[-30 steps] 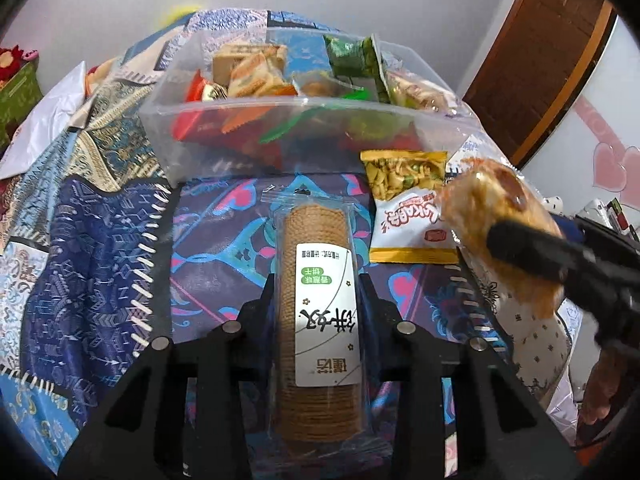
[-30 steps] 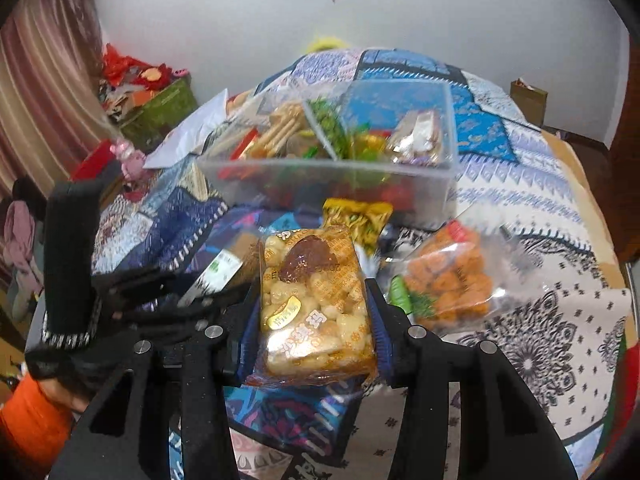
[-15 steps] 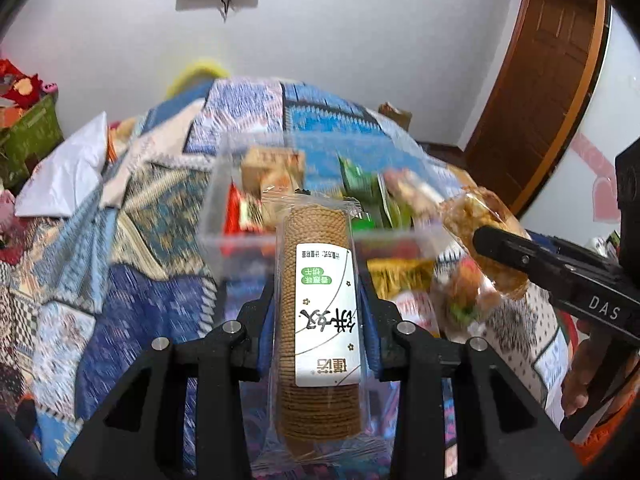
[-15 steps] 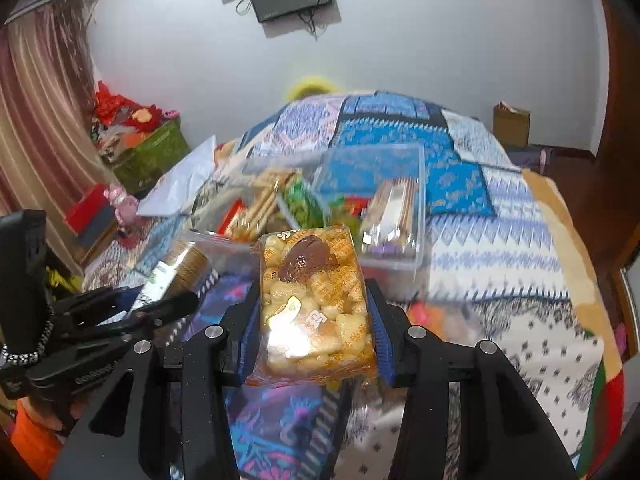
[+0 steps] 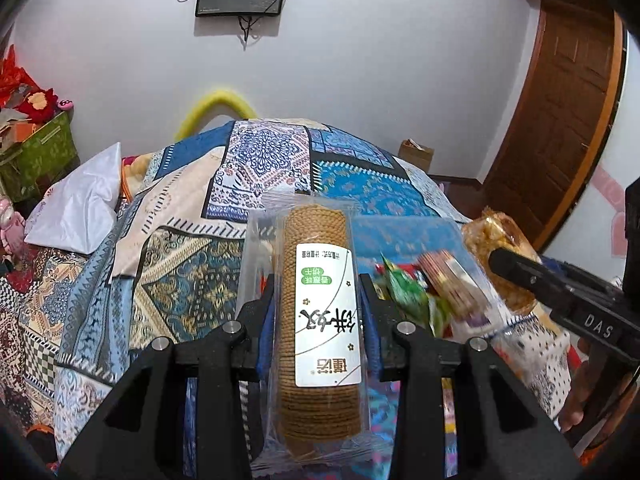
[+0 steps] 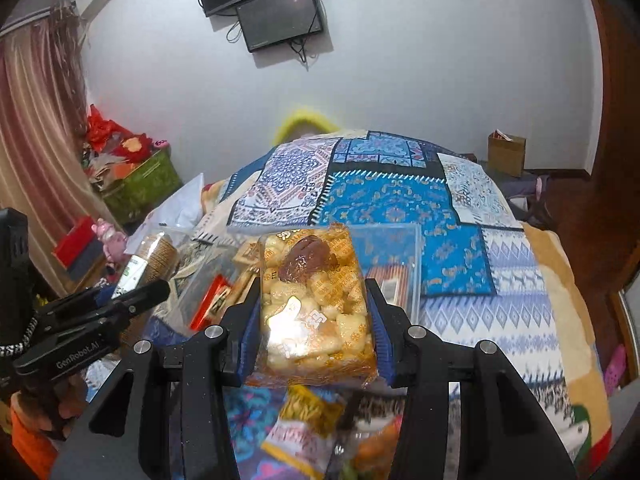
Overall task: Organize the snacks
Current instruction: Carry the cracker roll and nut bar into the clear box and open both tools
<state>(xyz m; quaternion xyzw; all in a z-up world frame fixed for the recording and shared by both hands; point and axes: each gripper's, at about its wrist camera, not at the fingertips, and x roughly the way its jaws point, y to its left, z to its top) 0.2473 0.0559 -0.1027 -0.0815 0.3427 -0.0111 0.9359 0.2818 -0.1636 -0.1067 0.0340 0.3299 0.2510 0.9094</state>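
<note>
My left gripper [image 5: 318, 300] is shut on a clear sleeve of round brown biscuits [image 5: 316, 320] with a white label, held up over the bed. My right gripper [image 6: 314, 312] is shut on a clear pack of pale sweets [image 6: 314, 304] with a brown piece on top. Each gripper shows at the edge of the other's view, the right one [image 5: 516, 268] with its pack [image 5: 500, 248], the left one [image 6: 148, 288] with its biscuits [image 6: 154, 256]. The clear plastic snack box [image 6: 400, 248] lies just behind and below both packs, with several snacks inside [image 5: 424, 288].
A patchwork quilt [image 5: 280, 160] covers the bed. A yellow-and-white snack bag [image 6: 308, 420] and an orange snack bag [image 6: 372, 448] lie on it below my right gripper. A white pillow [image 5: 80, 208], green box [image 5: 40, 152], wooden door [image 5: 560, 120] and wall screens [image 6: 276, 8] surround the bed.
Both grippers rose and tilted upward with their packs still held. The box and the loose bags slid down in both views, and the wall and screens came into sight.
</note>
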